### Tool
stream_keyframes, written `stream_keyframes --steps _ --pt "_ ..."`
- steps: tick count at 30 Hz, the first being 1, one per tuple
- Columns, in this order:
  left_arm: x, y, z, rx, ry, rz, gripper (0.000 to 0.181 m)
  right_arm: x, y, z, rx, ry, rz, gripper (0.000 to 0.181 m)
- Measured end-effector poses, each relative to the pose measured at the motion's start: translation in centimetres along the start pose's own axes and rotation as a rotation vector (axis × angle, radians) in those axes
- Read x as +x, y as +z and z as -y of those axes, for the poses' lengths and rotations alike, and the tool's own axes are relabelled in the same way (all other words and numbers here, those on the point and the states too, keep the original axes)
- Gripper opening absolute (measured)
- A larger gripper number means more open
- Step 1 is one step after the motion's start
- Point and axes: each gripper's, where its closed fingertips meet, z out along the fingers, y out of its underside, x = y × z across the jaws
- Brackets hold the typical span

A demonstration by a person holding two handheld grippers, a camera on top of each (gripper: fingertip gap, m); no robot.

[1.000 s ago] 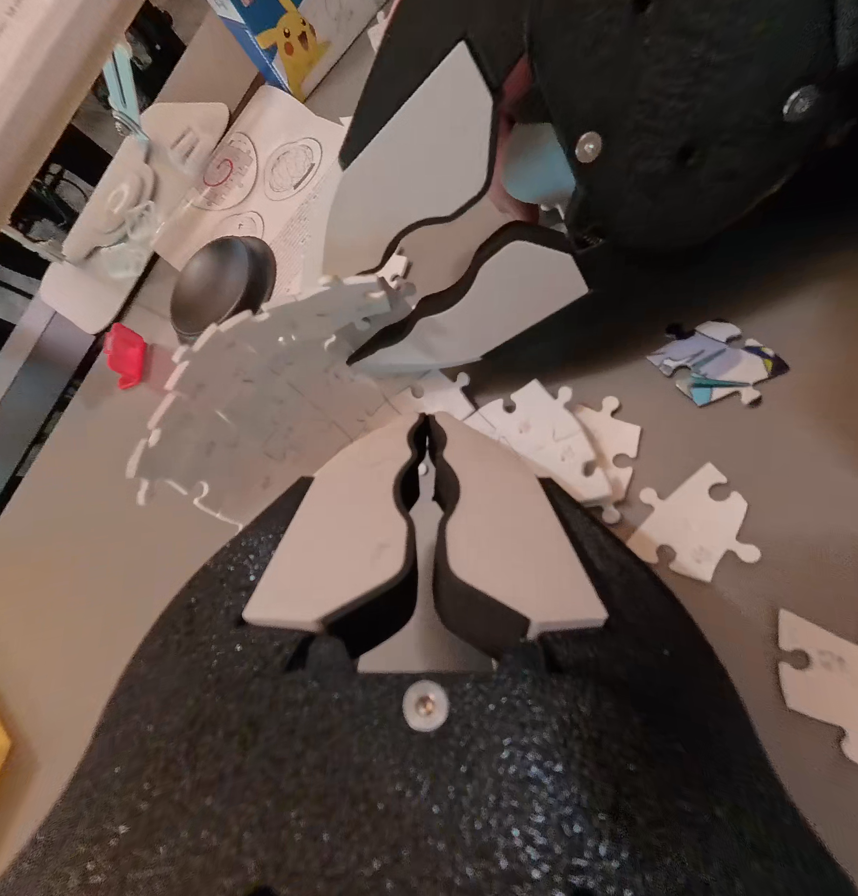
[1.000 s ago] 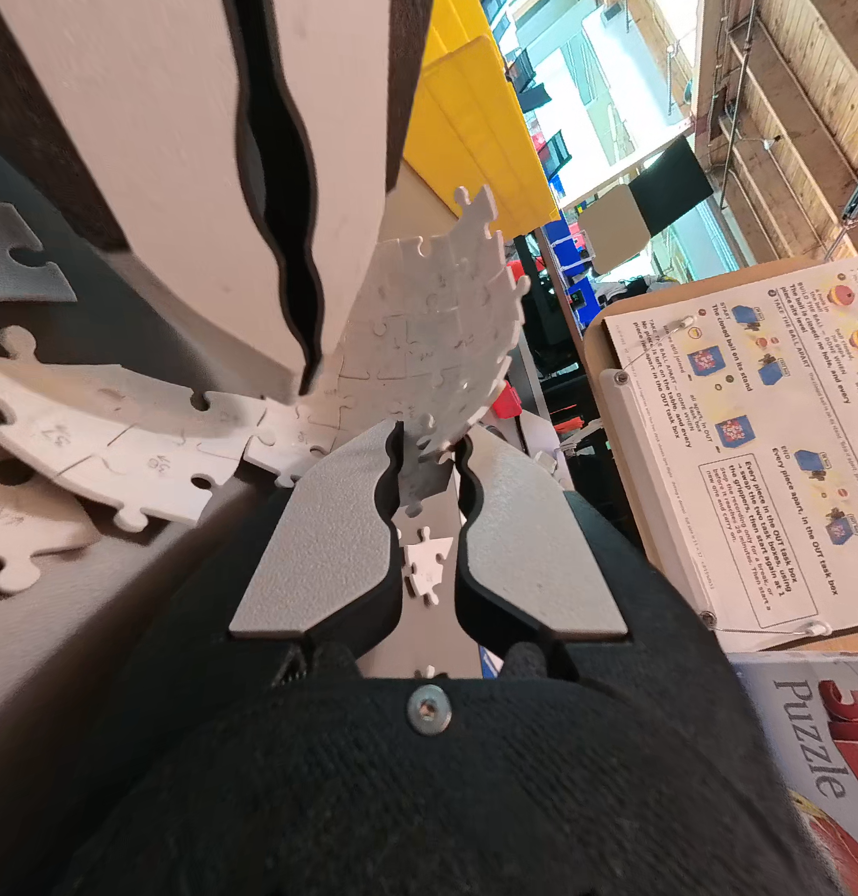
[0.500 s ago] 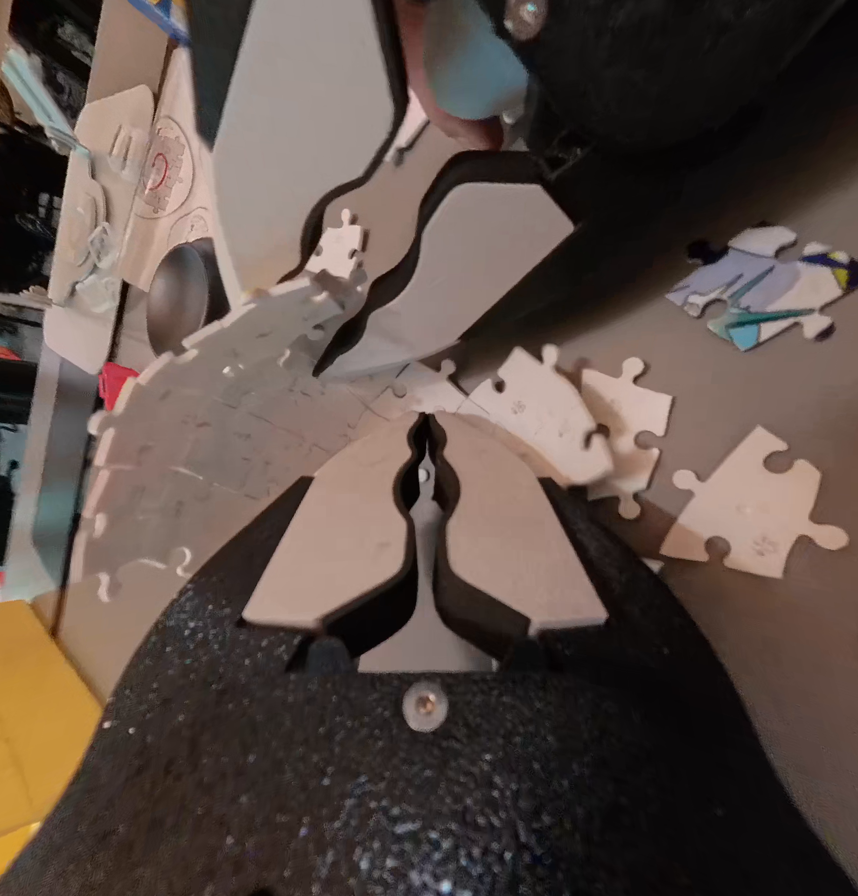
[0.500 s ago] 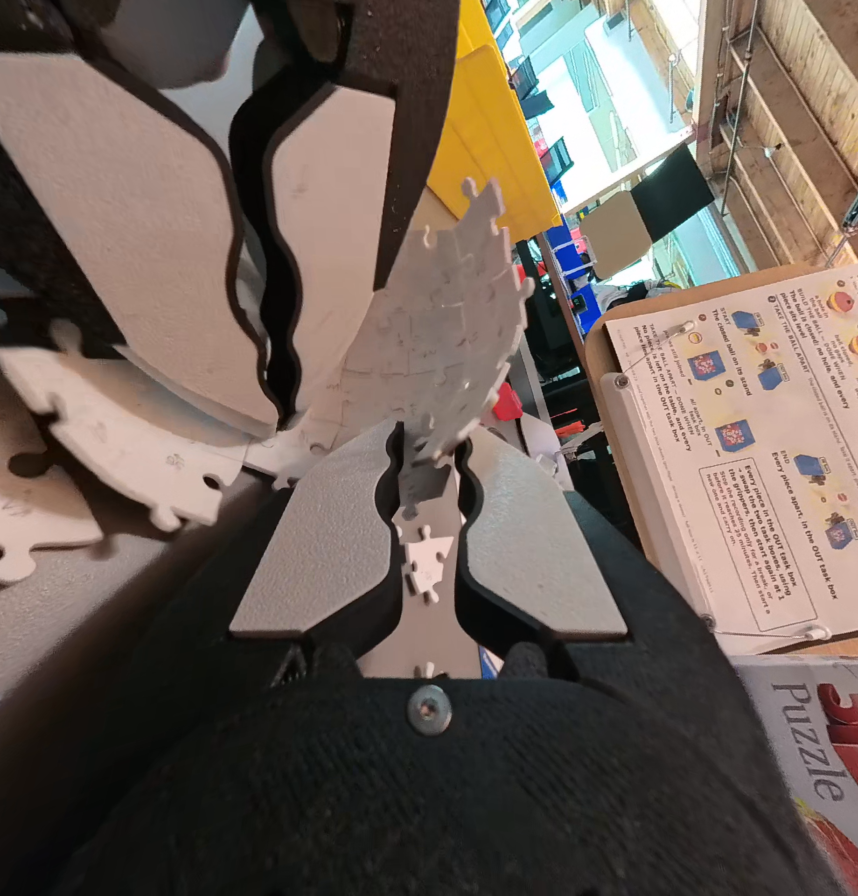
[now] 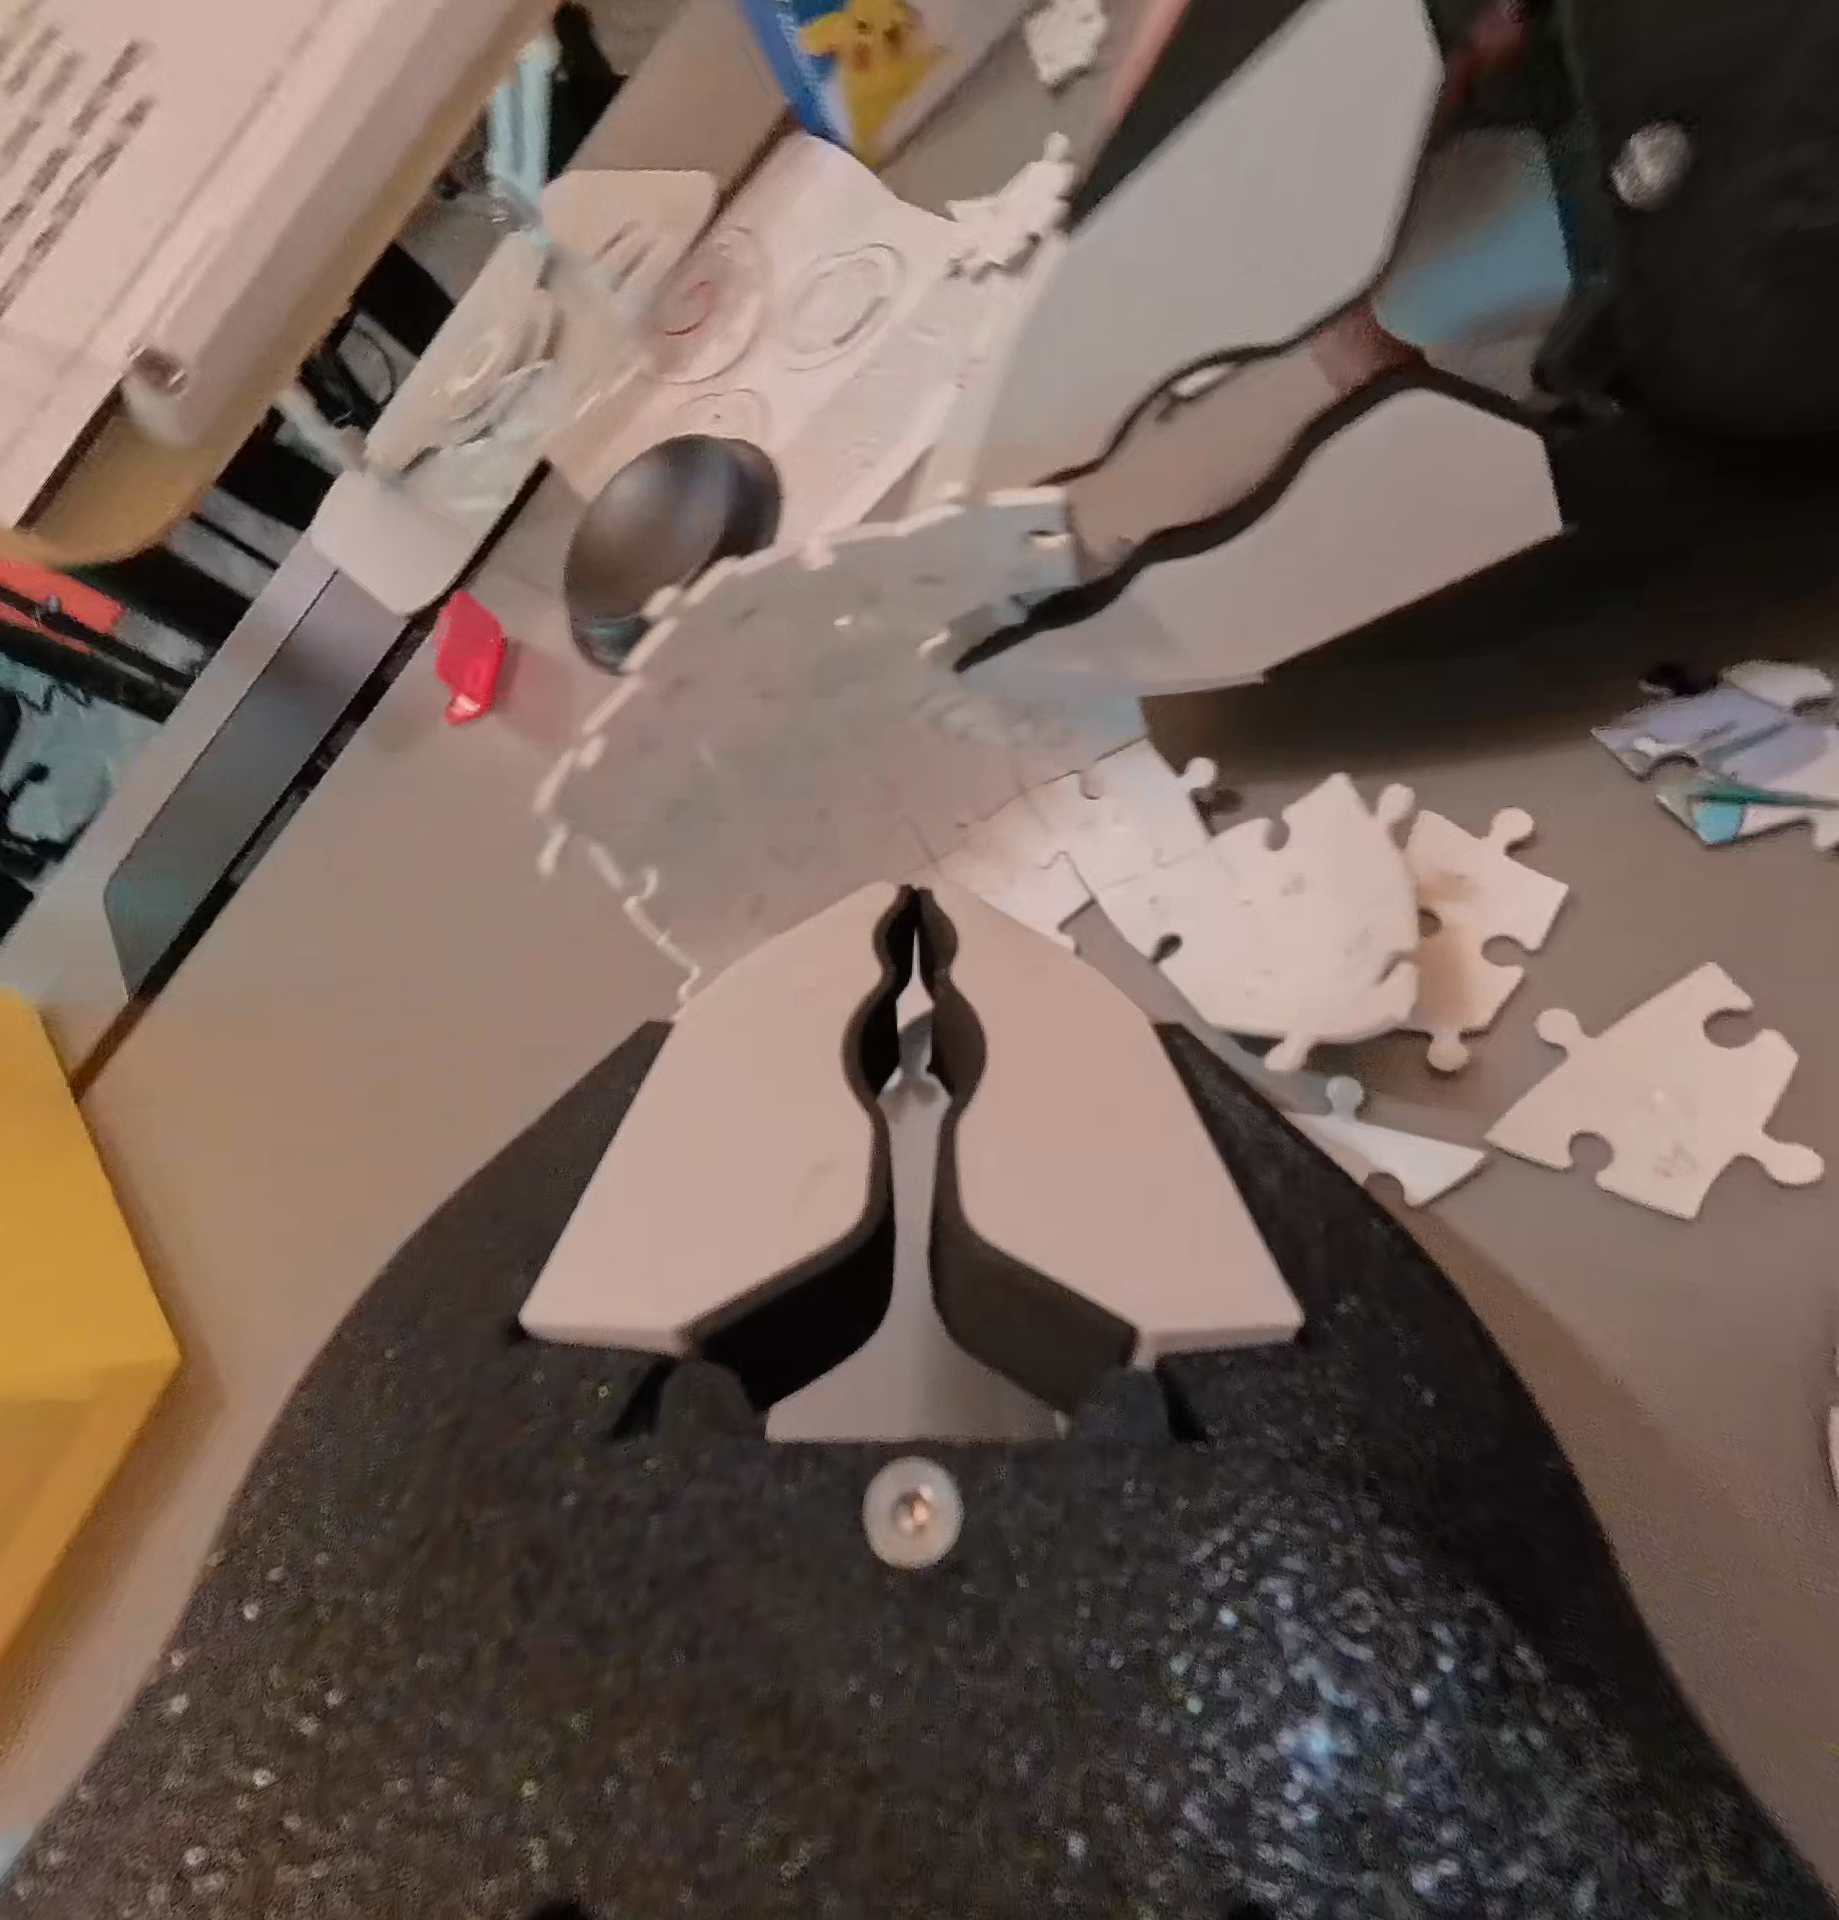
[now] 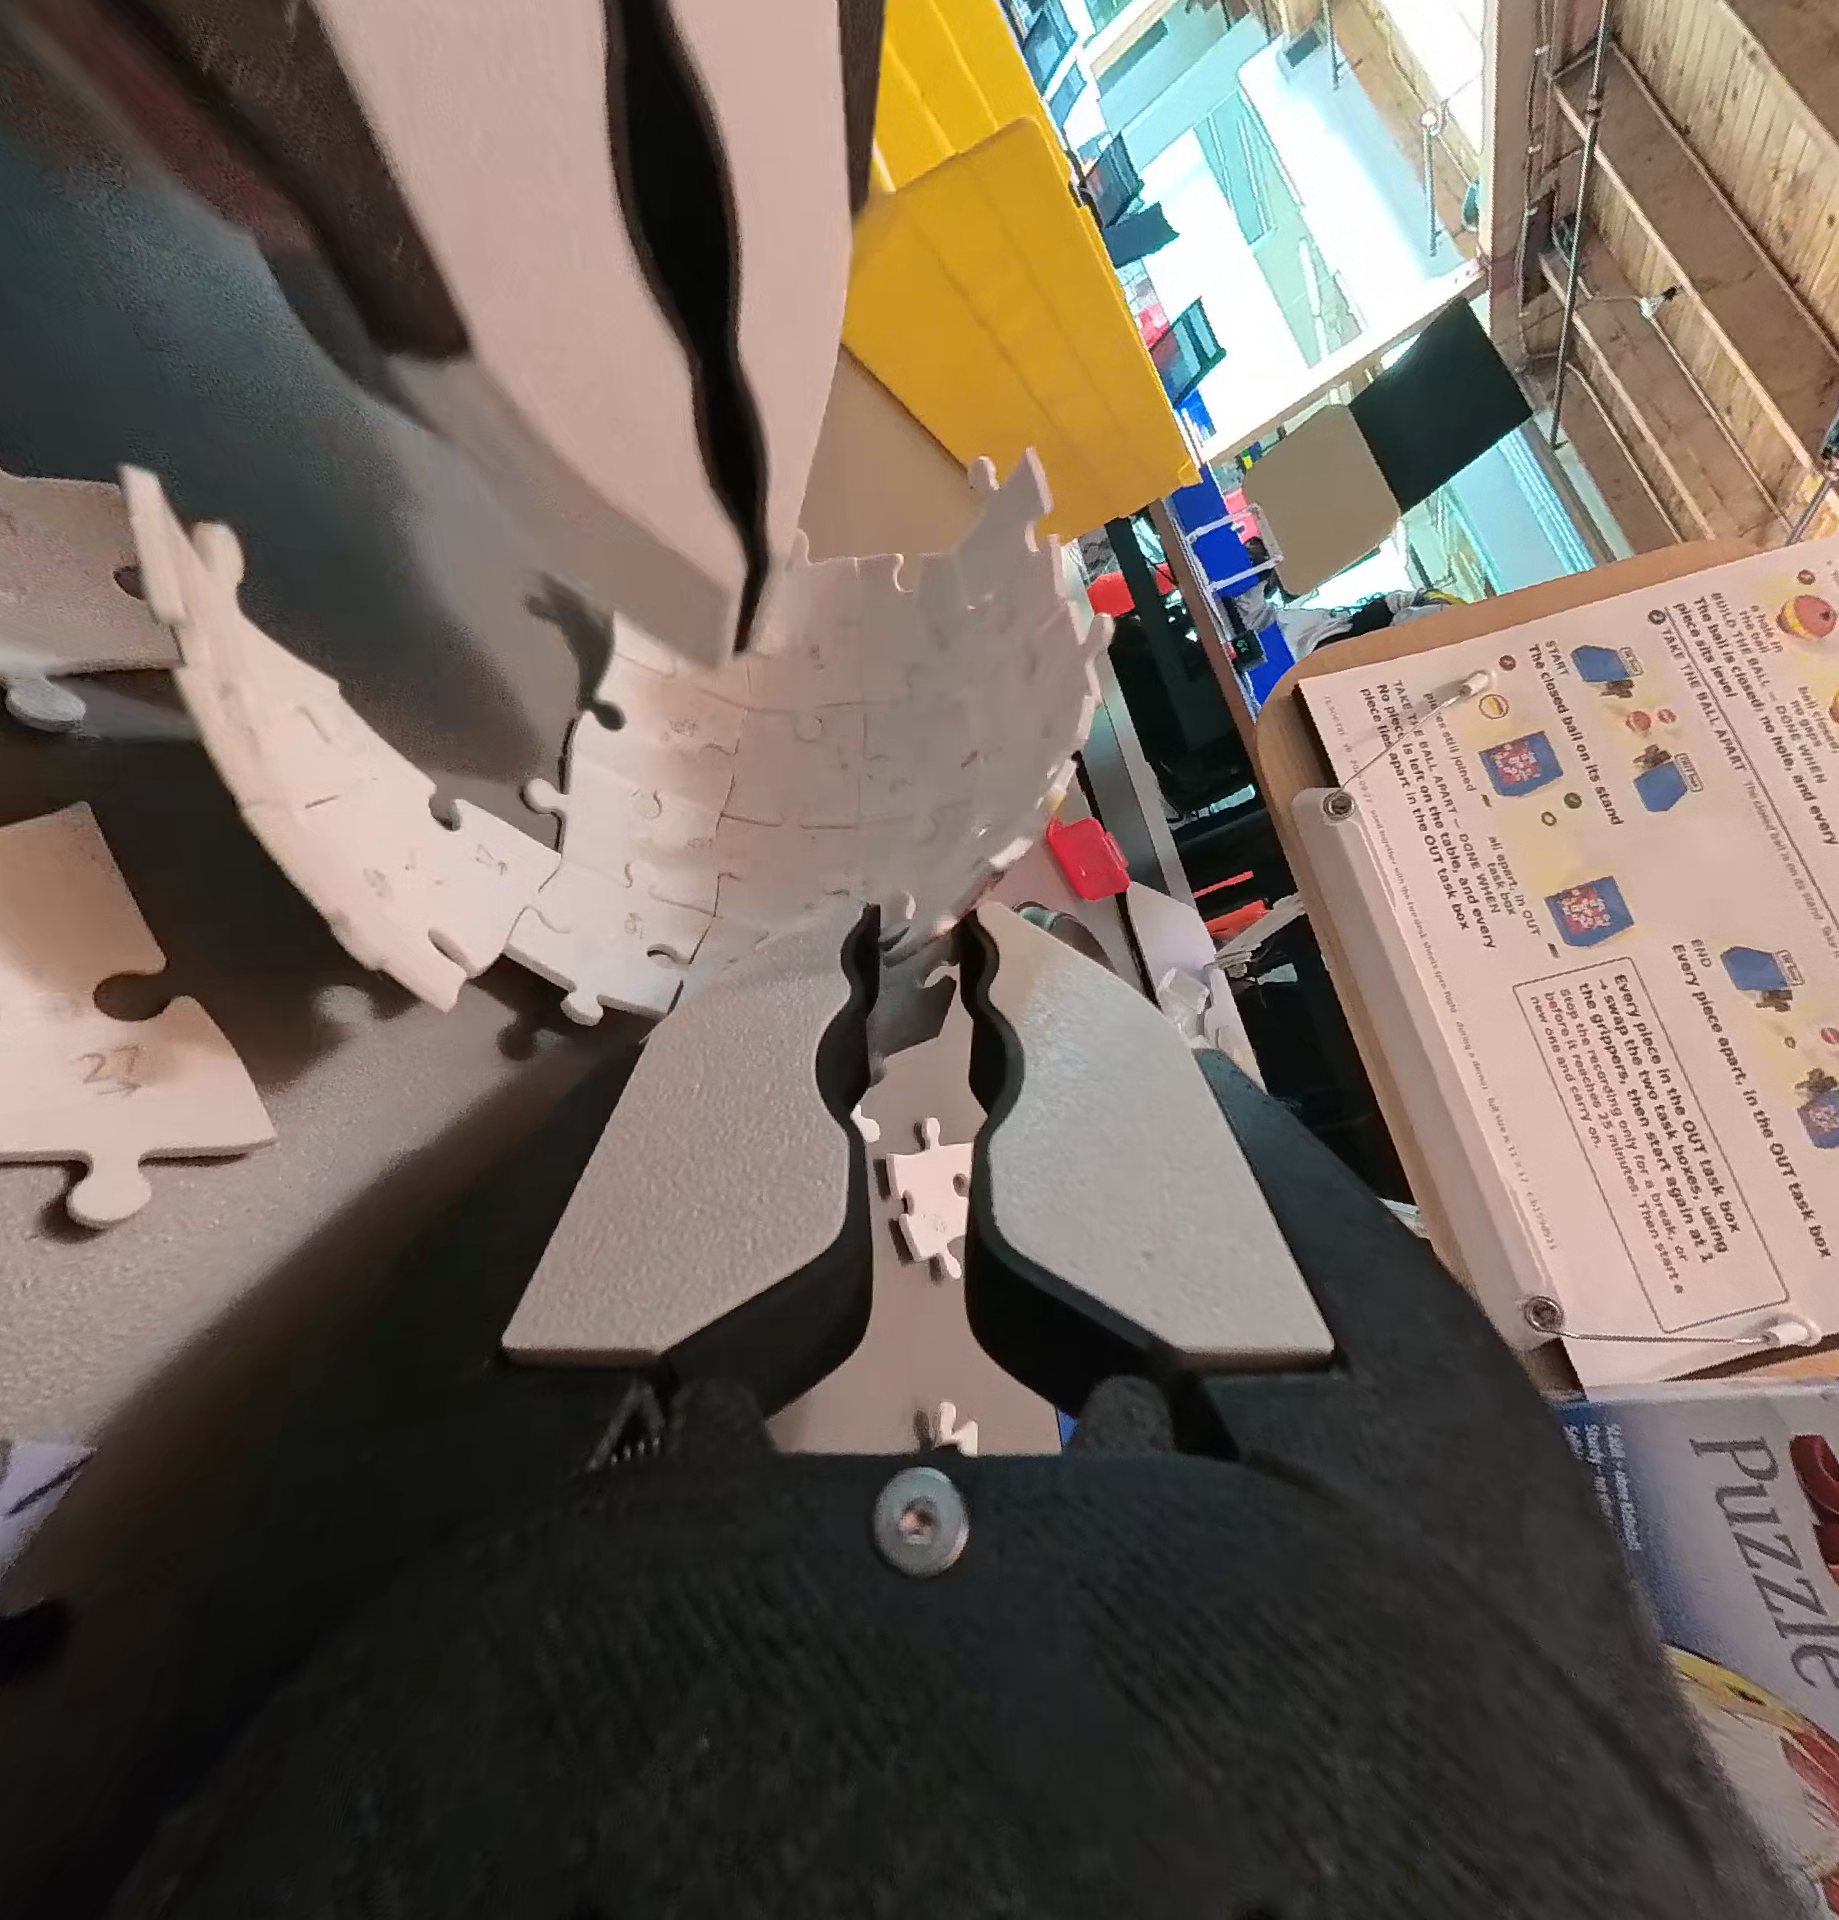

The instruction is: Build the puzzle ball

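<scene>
Yellow bin [image 5: 32,1247] far left. Red clip [image 5: 470,659] beside dark dome [image 5: 666,520] on grey table [image 5: 323,935]. Curved puzzle shell [image 5: 790,748], white side up, held above table. Left gripper [image 5: 913,920] pinched tight on shell's near edge. Right gripper [image 6: 915,925] clamped on opposite rim. Loose puzzle pieces [image 5: 1663,1091] scattered flat at right.

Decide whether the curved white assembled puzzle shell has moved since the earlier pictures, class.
Yes. In the right wrist view the curved white assembled puzzle shell has turned to show more of its inner curve, judged against the fixed instruction board; both claws are shut on it.
</scene>
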Motion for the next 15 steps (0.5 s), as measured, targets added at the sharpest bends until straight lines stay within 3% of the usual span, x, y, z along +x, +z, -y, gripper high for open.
stream_keyframes --steps 4,8,11,15 --pt "-3.1 -1.3 0.3 0.054 -0.203 0.078 0.009 0.0 0.0 0.0 -0.001 0.004 0.002 0.015" --pt "-5.1 -0.1 -0.7 0.011 -0.216 0.056 0.043 0.0 0.1 -0.1 -0.003 0.004 0.002 0.015" --pt "-5.1 1.4 -1.1 -0.002 -0.167 -0.031 0.044 0.0 0.1 -0.1 -0.003 0.005 0.000 0.014" --pt "-4.0 2.9 -1.1 -0.040 -0.227 -0.198 0.036 0.2 0.0 0.0 0.001 0.014 -0.004 0.014"
